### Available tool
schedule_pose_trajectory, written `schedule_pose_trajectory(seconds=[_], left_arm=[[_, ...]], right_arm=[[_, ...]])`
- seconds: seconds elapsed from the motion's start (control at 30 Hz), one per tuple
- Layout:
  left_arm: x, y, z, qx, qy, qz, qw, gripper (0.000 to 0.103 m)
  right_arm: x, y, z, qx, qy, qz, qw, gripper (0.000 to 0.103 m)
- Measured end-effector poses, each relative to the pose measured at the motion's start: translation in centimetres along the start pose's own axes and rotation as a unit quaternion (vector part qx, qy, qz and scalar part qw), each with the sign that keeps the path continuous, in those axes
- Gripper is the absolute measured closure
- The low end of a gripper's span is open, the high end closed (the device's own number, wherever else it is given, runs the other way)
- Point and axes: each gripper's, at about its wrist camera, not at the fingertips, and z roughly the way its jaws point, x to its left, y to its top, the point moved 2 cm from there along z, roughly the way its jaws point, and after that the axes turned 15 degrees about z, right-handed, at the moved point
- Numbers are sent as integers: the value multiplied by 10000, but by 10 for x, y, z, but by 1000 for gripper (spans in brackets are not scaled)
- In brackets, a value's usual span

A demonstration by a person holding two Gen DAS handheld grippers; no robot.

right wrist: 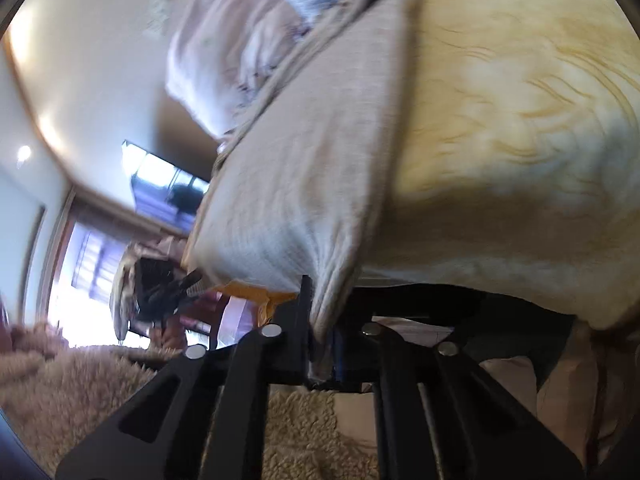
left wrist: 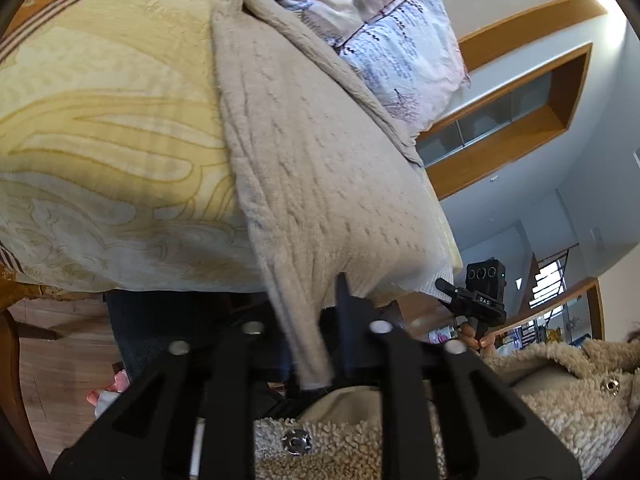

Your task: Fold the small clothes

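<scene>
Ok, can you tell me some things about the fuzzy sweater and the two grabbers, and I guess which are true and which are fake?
1. Both grabbers are pinching the beige sweater. True: the left gripper and the right gripper each clamp a bit of its edge.
2. The sweater lies on a yellow patterned bedspread. True.
3. The sweater is bright red. False: it is beige knit.
4. A pillow with a pale printed cover sits at the sweater's far end. True.
5. The left gripper is wide open and holds nothing. False: it is shut on the sweater.
6. The sweater is neatly folded into a small square. False: it stretches out long across the bed.
</scene>
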Motion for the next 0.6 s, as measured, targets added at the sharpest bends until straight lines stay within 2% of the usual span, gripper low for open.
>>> schedule_pose_trajectory(seconds=[0.17, 0.3, 0.43, 0.6], left_arm=[[-6, 12, -17, -299, -118, 146, 9994, 95], [-11, 28, -28, -450, 24, 370, 9983, 95], [-12, 45, -36, -575, 283, 498, 9967, 95], [-9, 72, -45, -852, 629, 459, 9933, 95]], right_arm=[[27, 9, -19, -521, 131, -460, 9975, 95], [48, 22, -33, -1153, 65, -728, 9906, 95], [61, 32, -40, -1670, -254, -861, 9819, 95], [76, 43, -35, -2187, -939, -1072, 9653, 95]])
